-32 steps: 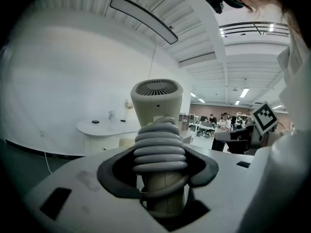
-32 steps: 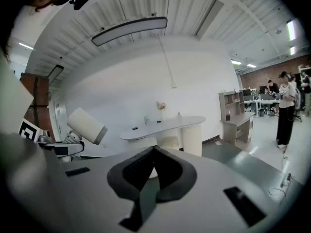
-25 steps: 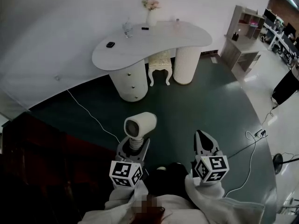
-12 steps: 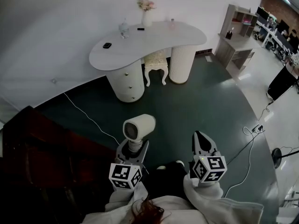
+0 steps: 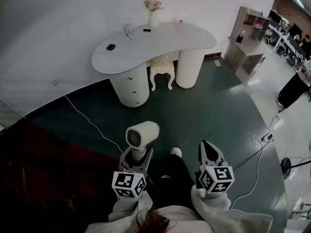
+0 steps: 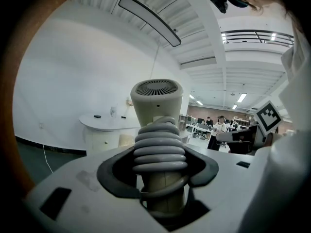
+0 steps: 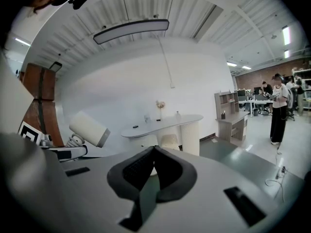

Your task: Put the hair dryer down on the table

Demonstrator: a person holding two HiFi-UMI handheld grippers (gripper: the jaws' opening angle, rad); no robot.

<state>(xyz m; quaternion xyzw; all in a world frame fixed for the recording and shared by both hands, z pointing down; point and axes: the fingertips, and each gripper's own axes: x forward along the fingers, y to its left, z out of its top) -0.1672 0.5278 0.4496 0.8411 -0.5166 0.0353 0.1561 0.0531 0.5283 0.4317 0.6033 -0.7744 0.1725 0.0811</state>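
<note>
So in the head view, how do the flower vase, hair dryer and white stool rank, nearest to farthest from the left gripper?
1. hair dryer: held by the left gripper itself.
2. white stool: ahead, tucked under the table.
3. flower vase: at the table's far edge.

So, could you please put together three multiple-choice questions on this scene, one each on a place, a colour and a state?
1. Where is the hair dryer? A on the floor; B in the left gripper; C on a shelf.
2. What colour is the table? A white; B black; C red.
3. What is the state of the right gripper? A wide open; B shut on a cable; C shut, empty.
Answers: 1 B, its jaws clamp the cord-wrapped handle; 2 A, white in the head view; 3 C, its own view shows the tips meeting, nothing between.
</note>
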